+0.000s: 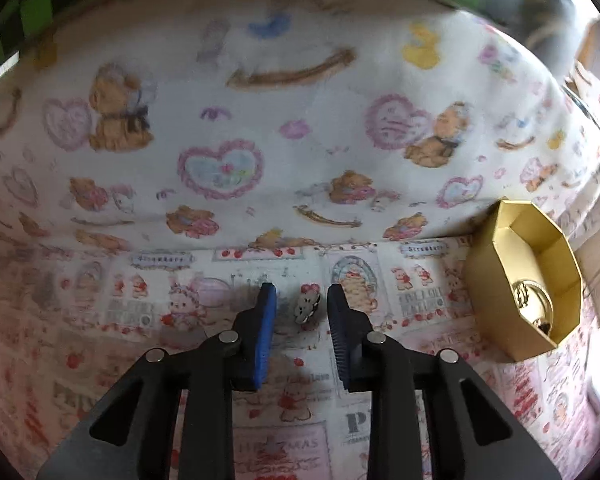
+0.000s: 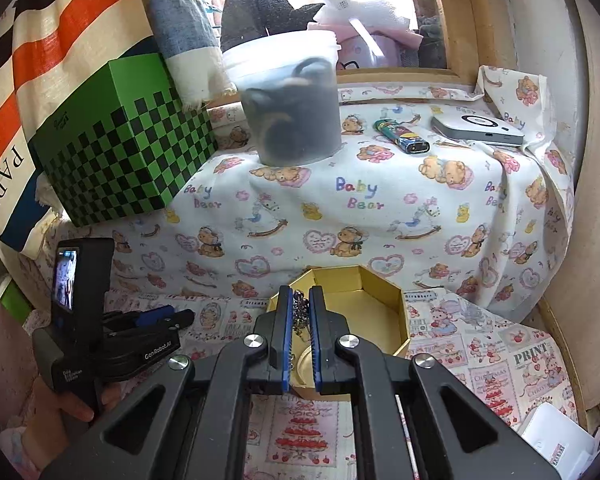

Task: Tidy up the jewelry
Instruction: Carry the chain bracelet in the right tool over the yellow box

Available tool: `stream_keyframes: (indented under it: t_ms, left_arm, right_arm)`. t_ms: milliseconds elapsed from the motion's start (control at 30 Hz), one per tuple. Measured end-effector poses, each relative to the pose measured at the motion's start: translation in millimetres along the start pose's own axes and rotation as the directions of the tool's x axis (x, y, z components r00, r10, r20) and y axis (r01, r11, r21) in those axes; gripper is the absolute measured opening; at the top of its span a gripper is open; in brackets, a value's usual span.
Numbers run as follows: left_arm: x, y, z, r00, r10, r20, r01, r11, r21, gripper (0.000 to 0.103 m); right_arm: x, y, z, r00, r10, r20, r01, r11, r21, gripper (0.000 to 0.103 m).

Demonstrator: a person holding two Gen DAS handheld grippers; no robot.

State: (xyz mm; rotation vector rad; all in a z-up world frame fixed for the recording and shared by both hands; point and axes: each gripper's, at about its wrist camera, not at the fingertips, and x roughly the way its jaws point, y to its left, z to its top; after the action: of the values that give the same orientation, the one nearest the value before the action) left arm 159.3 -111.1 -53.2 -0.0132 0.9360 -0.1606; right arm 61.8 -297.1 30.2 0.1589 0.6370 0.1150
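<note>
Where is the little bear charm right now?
In the left wrist view, the bear charm lies on the printed cloth between the open left gripper fingers, with the gold box off to its right.

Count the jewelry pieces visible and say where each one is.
3. A small charm lies on the cloth between the left tongs; a chain is pinched in the right tongs; a gold piece sits in the gold box. Others may be hidden.

Charm [image 1: 307, 306] lay on the cloth [image 1: 260, 412] left of the box [image 1: 488, 280]; chain [image 2: 300, 312] hung over the box's interior.
</note>
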Motion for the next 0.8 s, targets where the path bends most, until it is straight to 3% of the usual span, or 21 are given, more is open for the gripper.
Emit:
stream_keyframes:
  t_ms: [100, 267, 500, 600, 800]
  left_arm:
    - [3, 2, 2, 1.0, -0.023, 0.004, 0.023, 0.999, -0.024, 0.01]
    - [-5, 15, 2, 0.993, -0.111, -0.03, 0.108, 0.991, -0.073, 0.01]
    - [-48, 15, -3, 0.974, -0.226, -0.023, 0.222, 0.968, -0.115, 0.01]
    - [-82, 5, -3, 0.963, -0.266, 0.04, 0.269, 0.958, -0.103, 0.01]
    - [-130, -16, 10, 0.956, -0.261, 0.13, 0.265, 0.964, -0.015, 0.01]
  right_arm:
    - [1, -1, 0, 1.0, -0.002, -0.002, 0.002, 1.0, 0.0, 0.008]
    - [-1, -3, 1, 1.0, -0.006, 0.003, 0.006, 1.0, 0.008, 0.008]
    - [-9, -3, 4, 1.0, 0.001, 0.023, -0.002, 1.0, 0.015, 0.008]
    - [-15, -2, 5, 0.999, 0.011, 0.034, -0.012, 1.0, 0.017, 0.008]
    - [-24, -1, 7, 0.997, 0.034, 0.071, -0.035, 0.999, 0.016, 0.008]
